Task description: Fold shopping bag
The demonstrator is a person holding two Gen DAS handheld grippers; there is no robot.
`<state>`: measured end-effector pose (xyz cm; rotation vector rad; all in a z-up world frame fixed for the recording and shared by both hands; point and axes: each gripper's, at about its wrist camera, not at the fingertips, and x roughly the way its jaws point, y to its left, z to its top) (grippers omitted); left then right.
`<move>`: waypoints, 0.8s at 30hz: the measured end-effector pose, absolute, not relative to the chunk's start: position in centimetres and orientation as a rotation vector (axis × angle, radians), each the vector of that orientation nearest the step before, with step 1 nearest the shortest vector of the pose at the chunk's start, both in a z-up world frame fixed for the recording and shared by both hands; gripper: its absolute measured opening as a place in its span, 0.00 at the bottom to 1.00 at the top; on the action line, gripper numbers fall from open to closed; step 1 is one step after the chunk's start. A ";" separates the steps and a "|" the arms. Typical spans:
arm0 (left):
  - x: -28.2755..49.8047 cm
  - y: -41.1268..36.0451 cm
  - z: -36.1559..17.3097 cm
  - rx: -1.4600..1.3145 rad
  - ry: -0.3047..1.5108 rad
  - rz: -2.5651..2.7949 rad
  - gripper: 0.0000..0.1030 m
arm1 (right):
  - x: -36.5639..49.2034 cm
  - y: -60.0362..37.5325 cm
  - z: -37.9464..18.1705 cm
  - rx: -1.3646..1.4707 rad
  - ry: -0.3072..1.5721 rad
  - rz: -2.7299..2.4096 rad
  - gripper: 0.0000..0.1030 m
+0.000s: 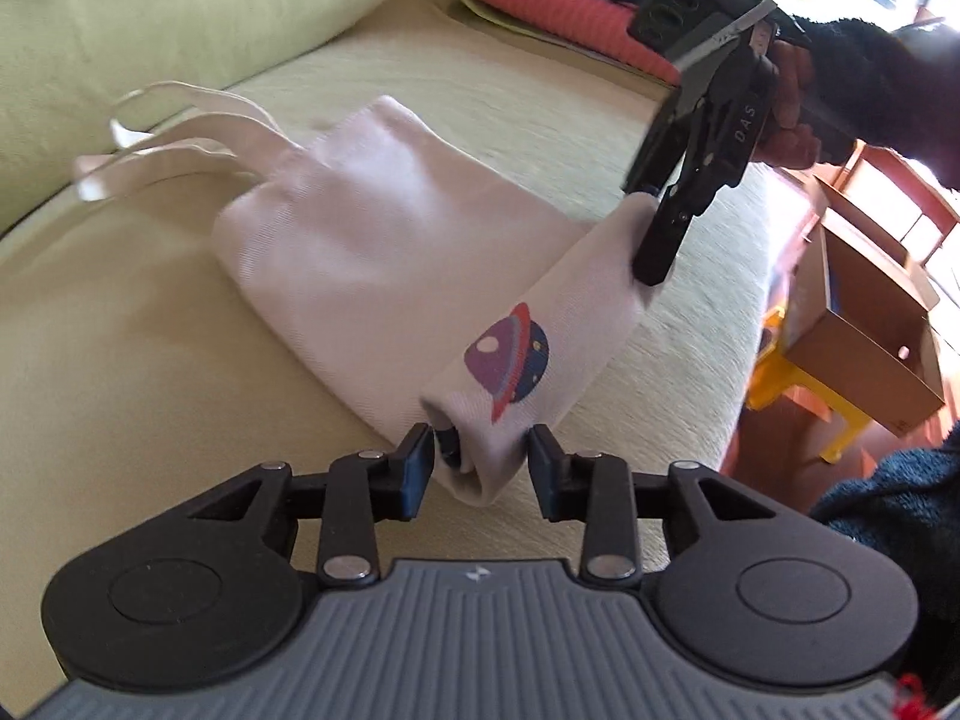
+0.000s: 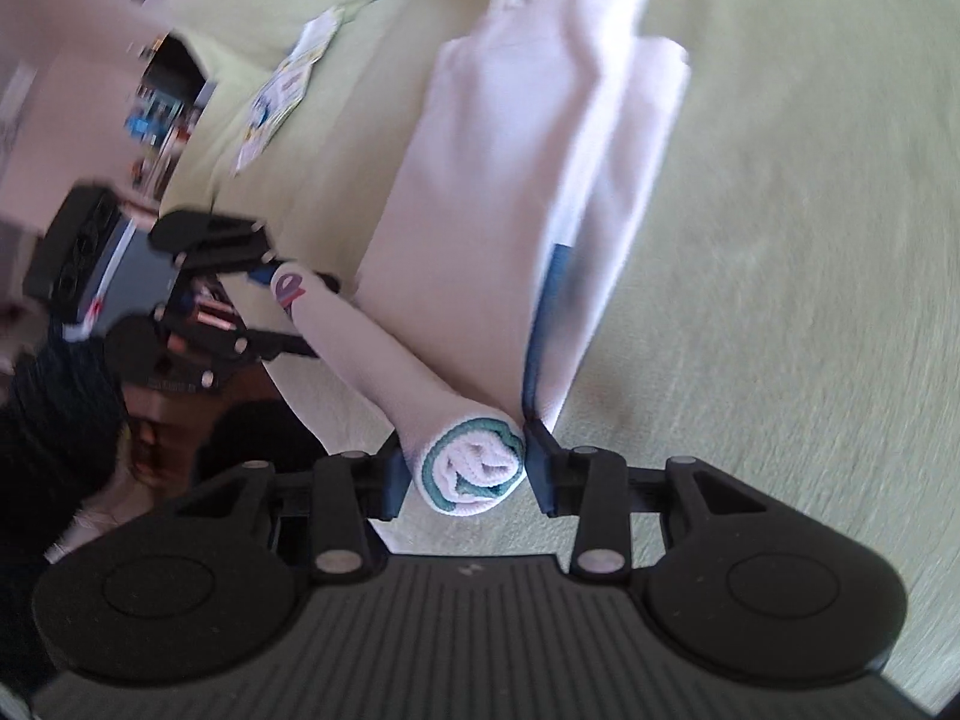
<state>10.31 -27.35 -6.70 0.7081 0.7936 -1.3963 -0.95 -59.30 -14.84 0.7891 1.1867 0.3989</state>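
A white cloth shopping bag (image 1: 384, 222) with a planet print (image 1: 507, 360) lies on a pale green sofa seat (image 1: 120, 360), its bottom end rolled into a tube. Its two handles (image 1: 174, 120) trail to the far left. My left gripper (image 1: 480, 462) is shut on the near end of the roll. My right gripper (image 2: 465, 471) is shut on the other end of the roll (image 2: 474, 468), where coiled layers show. In the left wrist view the right gripper (image 1: 654, 240) holds that end slightly lifted. The bag's flat part (image 2: 498, 168) stretches away from the roll.
A green back cushion (image 1: 150, 6) runs along the far side. Red and teal folded fabrics (image 1: 558, 6) lie at the far end of the seat. A cardboard box (image 1: 864, 324) and a yellow stool (image 1: 792, 378) stand beyond the seat's right edge. A printed card (image 2: 282, 90) lies on the cushion.
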 end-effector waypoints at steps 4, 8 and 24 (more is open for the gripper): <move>7.9 -26.1 -4.7 0.798 0.631 -1.340 0.30 | -0.8 -60.0 -16.1 0.914 1.245 0.334 0.31; 5.1 -25.6 -3.3 0.837 0.498 -1.396 0.30 | 0.0 -60.3 -17.1 1.005 1.305 0.261 0.30; 7.1 -30.1 -8.0 0.780 0.644 -1.319 0.30 | -2.8 -58.3 -15.7 1.057 1.165 -0.035 0.30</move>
